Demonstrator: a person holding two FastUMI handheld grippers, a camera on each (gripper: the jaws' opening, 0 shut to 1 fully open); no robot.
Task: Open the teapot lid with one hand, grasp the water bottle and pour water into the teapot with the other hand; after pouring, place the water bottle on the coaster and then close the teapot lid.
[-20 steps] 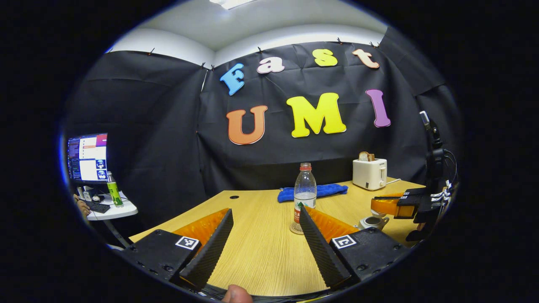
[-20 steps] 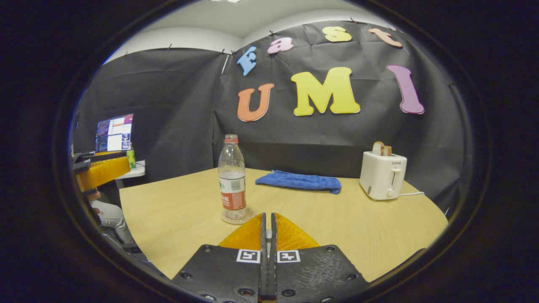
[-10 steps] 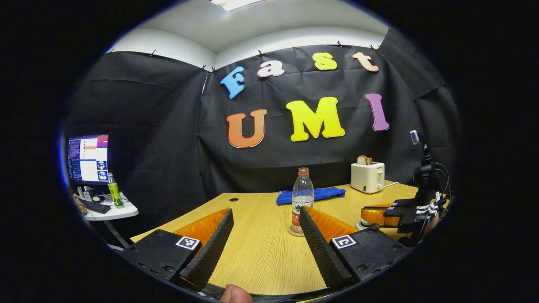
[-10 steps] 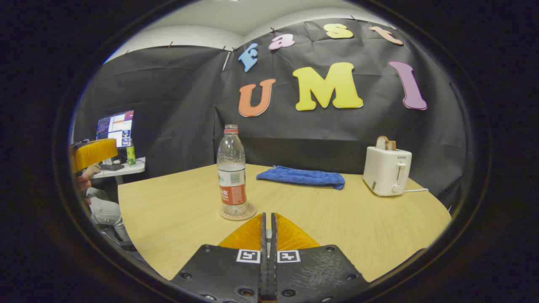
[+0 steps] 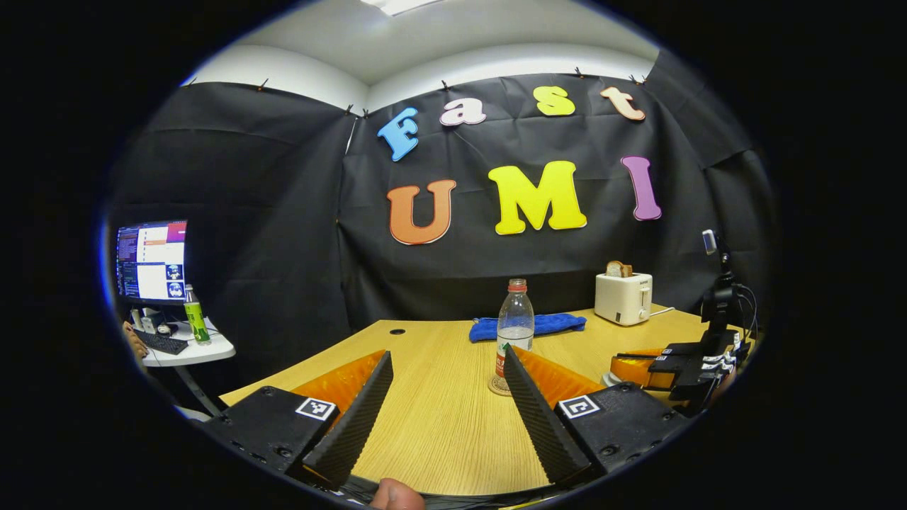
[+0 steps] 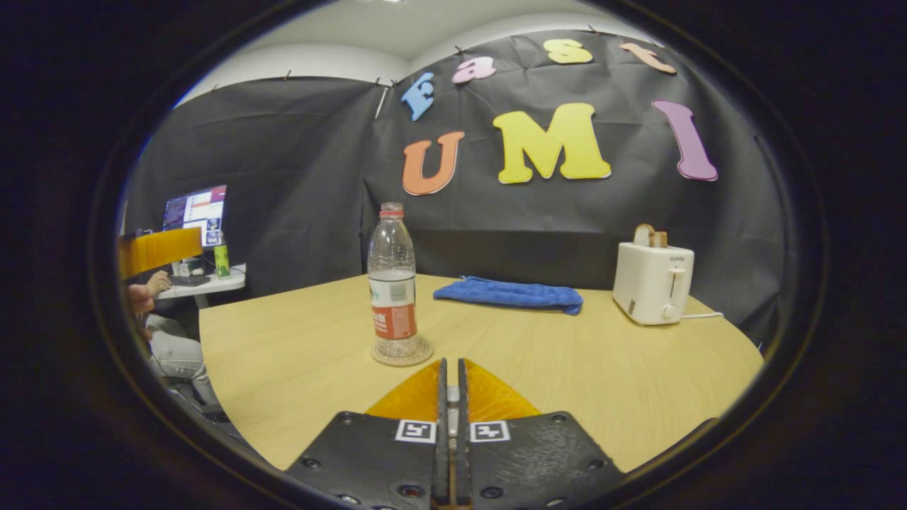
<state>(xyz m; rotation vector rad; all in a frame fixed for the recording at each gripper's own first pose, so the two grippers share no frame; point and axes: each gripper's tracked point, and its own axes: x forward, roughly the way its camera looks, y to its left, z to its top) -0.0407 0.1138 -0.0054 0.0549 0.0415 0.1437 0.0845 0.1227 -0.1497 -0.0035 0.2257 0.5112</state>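
A clear water bottle (image 5: 514,319) with a red cap stands upright on a round coaster (image 5: 498,387) in the middle of the table (image 5: 439,425). My left gripper (image 5: 446,354) is open, a little short of the bottle, with nothing between its fingers. At the right, my right gripper (image 5: 618,365) sits low over the white teapot (image 5: 606,380), of which just a sliver peeks out. In the right gripper view the right gripper (image 6: 451,363) is shut, with a small pale piece, the teapot lid's knob, caught in the gap. The bottle (image 6: 392,283) and coaster (image 6: 402,354) stand just ahead.
A blue towel (image 5: 531,326) lies behind the bottle, and a white toaster (image 5: 623,297) with bread stands at the back right. Left of the table is a side desk with a monitor (image 5: 151,261) and a green bottle (image 5: 193,322). The left gripper (image 6: 159,249) shows at the far left.
The right gripper has come down over the teapot, hiding its open mouth. The left gripper has drawn back slightly from the bottle, still open.
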